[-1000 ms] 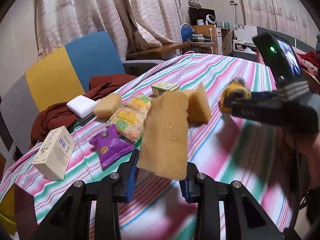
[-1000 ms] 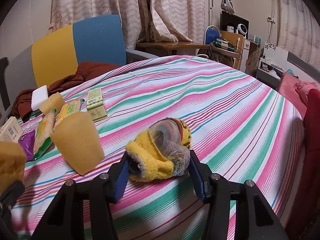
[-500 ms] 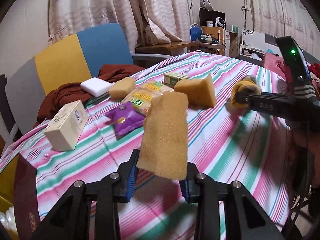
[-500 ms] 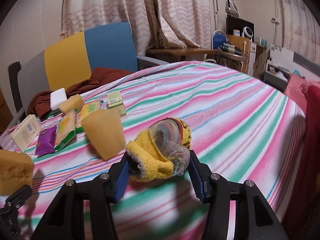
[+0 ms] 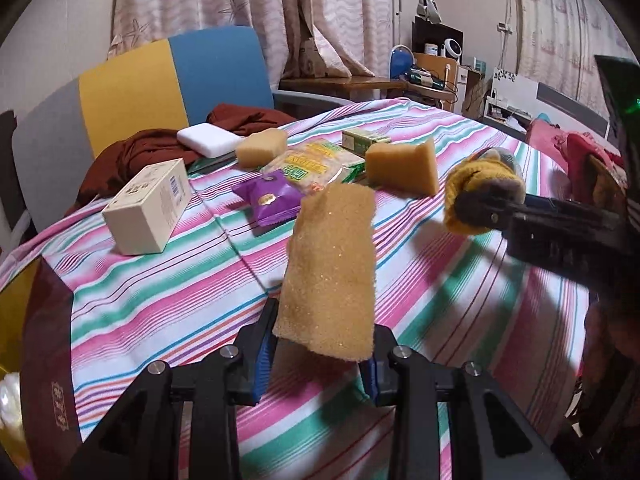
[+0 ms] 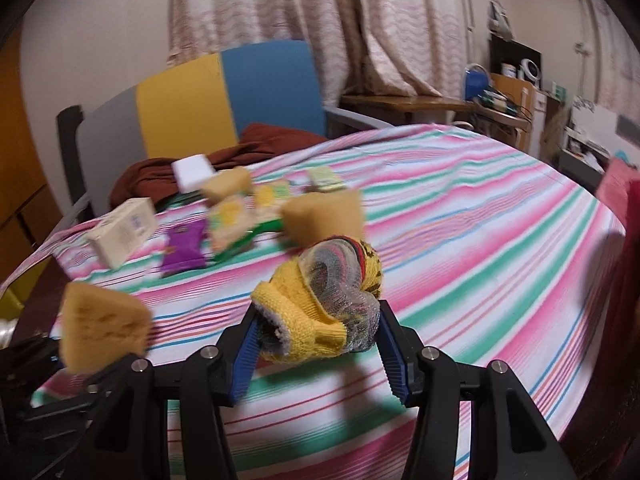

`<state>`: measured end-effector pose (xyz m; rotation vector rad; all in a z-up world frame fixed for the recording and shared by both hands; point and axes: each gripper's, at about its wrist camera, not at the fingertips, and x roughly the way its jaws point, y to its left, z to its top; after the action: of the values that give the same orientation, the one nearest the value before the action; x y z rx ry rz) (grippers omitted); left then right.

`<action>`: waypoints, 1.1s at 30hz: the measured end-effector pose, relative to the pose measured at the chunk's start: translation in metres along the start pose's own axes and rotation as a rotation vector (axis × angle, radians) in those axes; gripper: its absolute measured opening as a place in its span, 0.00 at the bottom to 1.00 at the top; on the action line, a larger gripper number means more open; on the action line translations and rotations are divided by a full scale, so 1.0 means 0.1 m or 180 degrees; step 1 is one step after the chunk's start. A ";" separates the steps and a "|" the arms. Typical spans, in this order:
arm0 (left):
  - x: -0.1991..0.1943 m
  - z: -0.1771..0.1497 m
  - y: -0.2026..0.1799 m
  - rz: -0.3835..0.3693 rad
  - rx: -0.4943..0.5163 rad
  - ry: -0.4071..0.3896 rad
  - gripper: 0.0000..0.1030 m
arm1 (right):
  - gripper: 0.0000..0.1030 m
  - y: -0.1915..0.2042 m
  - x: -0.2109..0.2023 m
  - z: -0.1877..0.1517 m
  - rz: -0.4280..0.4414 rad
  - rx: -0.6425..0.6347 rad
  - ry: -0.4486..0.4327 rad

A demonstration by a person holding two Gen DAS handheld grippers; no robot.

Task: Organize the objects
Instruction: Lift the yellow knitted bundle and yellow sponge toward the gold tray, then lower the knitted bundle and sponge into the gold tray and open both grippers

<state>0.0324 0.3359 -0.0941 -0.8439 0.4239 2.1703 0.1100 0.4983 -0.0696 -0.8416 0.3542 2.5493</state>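
Objects: a loose cluster lies on the striped surface (image 5: 168, 300) near the chair (image 5: 172, 76), namely a white box (image 5: 149, 211), a purple packet (image 5: 273, 202), yellow-green snack packs (image 5: 310, 164), a small green box (image 5: 365, 139), a white block (image 5: 209, 141) and two tan sponges (image 5: 402, 168), one of them smaller (image 5: 261, 147).
Left tool: the left tool (image 5: 320, 354) pinches a tall tan sponge slab (image 5: 334, 268) at its lower end; the slab stands upright, clear of the cloth.
Right tool: the right tool (image 6: 316, 346) is clamped on a rolled yellow knit bundle (image 6: 320, 300) with a mesh puff tucked into it; its jaws stand partly spread around that bulk.
Where the held things are: both hang in the air over the near, bare part of the surface, on this side of the cluster.
Step in hand: I judge it a carry, both items lifted and neither set down yet.
Next move calls for: a spot for each, probably the slab beside the other sponges and the bundle apart from the packets, lowered until it rests before the jaws let go.
Watch for: the slab is soft and held by one end, so it may flop or tip over once freed.
Unclear: the right wrist view is smeared, so fine detail there cannot be read.
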 end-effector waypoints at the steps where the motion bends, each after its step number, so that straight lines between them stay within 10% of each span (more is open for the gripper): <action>1: -0.01 0.00 0.01 -0.0012 -0.0013 0.0009 0.34 | 0.53 0.08 -0.03 -0.01 0.0034 -0.0042 -0.0010; 18: -1.05 -0.28 0.76 0.0100 -0.0379 -0.0371 0.34 | 0.53 1.27 -0.28 -0.03 0.0610 -0.0611 -0.0019; 33: -1.55 -0.52 2.20 0.0657 -0.1262 -0.0460 0.34 | 0.53 2.80 -0.32 0.09 0.1362 -0.1384 0.0013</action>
<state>-0.0326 0.0806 -0.0184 -0.8747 0.0032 2.5356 -0.0042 0.2463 -0.0141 -1.0104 -0.0343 3.0877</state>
